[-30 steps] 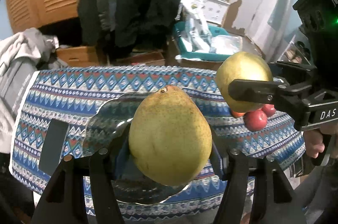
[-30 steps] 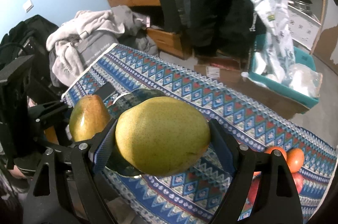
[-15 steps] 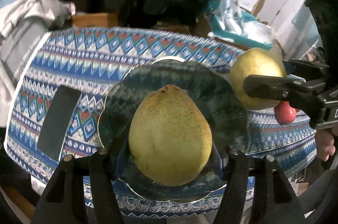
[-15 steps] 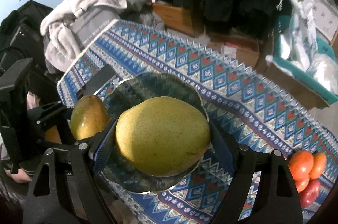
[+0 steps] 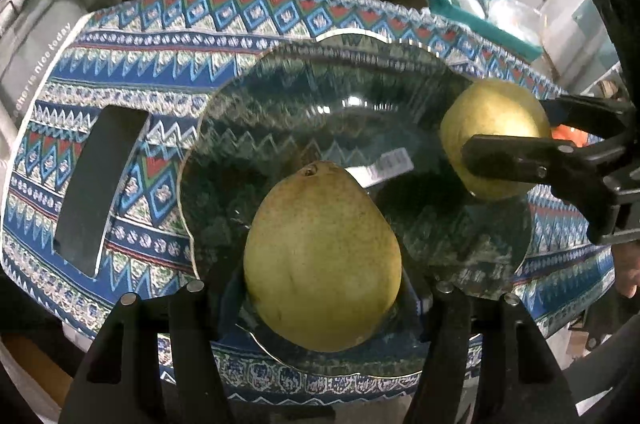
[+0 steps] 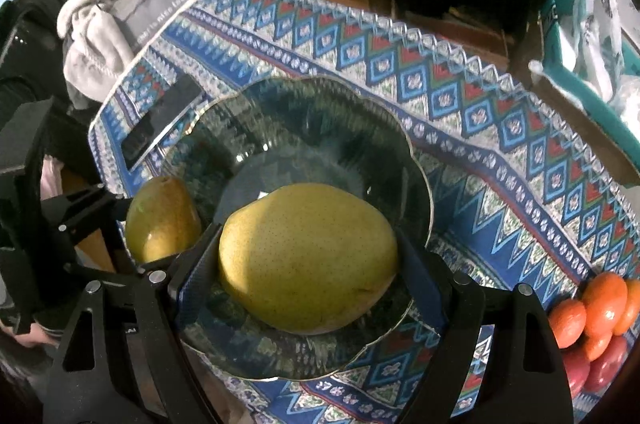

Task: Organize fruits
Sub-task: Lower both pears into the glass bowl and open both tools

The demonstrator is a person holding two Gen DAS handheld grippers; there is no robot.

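The surface (image 5: pixel 168 20) wears a blue patterned cloth, and on it sits a dark glass plate (image 5: pixel 320 84) with a scalloped rim, directly beneath both claws. The left claw (image 5: pixel 320 288) is clamped on a speckled green pear (image 5: pixel 322 264), long axis pointing to 12 o'clock, stem end away from the camera. The right claw (image 6: pixel 308 264) grips a yellower pear (image 6: pixel 308 256) lying crosswise, long axis from 9 to 3 o'clock. Both pears hang over the plate's near half, so the coming move looks like a straight lowering; neither claw is clearly nearer. The gap between fruit and glass cannot be judged. At 4 o'clock in the right view, tangerines (image 6: pixel 600 304) are cut off by the frame edge.
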